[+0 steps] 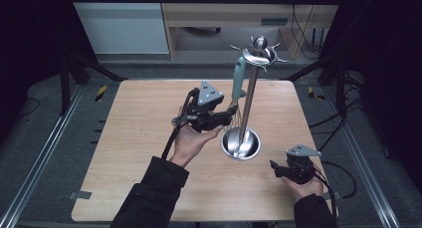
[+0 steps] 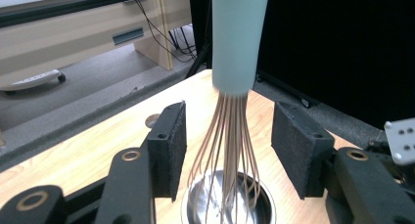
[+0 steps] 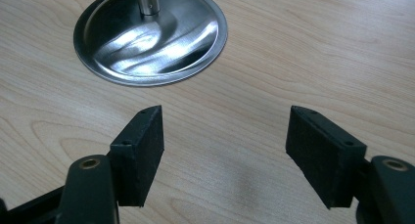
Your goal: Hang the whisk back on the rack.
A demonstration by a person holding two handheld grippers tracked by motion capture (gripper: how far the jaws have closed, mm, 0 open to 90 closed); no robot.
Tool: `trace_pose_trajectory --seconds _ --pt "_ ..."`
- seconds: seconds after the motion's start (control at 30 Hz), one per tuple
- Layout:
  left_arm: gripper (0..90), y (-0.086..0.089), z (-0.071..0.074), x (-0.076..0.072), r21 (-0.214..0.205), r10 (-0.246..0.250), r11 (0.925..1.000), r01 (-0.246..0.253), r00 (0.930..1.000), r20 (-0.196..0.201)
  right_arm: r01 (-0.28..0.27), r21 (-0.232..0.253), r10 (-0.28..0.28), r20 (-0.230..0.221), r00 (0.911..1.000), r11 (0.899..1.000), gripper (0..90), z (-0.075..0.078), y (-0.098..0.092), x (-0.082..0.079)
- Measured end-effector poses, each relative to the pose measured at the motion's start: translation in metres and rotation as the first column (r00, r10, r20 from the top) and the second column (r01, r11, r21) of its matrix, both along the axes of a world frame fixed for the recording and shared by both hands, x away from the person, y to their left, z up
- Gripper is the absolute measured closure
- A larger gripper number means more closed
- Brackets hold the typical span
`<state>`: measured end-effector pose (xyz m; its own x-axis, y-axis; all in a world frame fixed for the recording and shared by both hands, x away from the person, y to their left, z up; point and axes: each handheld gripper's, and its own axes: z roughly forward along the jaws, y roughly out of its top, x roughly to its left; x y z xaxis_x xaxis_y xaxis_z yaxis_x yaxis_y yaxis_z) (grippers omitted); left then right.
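Both sleeves [image 1: 149, 195] dark, bare hands. Each gripper black w/ grey three-cornered plate on top, black cable trailing; left gripper [image 1: 226, 117], right gripper [image 1: 272, 167]. Jaw arms matte black w/ brass-ringed screw holes, rough black pads [image 3: 139, 153].

Whisk hanging on the rack, as I see it from here.

The whisk with a pale teal handle and thin copper-coloured wires [image 1: 238, 88] hangs upright, handle up and wires down, from one hook of the shiny steel utensil stand with a round dished base [image 1: 241, 142]. I see its wire loops [image 2: 226, 150] reaching just above the dish, beside the stand's pole. The stand sits upright on the wooden bench [image 1: 144, 138], right of centre.
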<state>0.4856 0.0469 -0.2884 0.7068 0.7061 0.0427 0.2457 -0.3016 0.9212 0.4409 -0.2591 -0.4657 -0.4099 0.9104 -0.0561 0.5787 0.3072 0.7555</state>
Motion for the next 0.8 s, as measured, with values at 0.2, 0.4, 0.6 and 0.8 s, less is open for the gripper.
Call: trace_pose_trajectory --seconds 0.2,0.4,0.6,0.8 --pt "44.5 0.013 -0.01 -0.007 0.011 -0.002 0.9999 0.002 0.9999 -0.01 0.0 -0.003 0.0 -0.001 1.0 1.0 30.3 0.0 0.0 0.0" --pt "42.1 0.025 -0.025 -0.015 0.017 -0.006 0.9998 0.007 0.9996 -0.028 -0.001 0.001 0.001 -0.002 1.0 1.0 29.3 0.0 -0.001 0.0" --pt "39.7 0.042 -0.049 -0.018 0.026 0.0 0.9997 0.002 0.9981 -0.062 0.002 0.0 -0.002 -0.005 1.0 1.0 27.3 -0.001 -0.001 0.001" --pt "38.0 0.063 -0.071 -0.02 0.052 0.028 0.9984 -0.023 0.9955 -0.091 0.01 -0.003 -0.01 -0.011 0.9999 1.0 24.0 -0.001 -0.002 0.001"
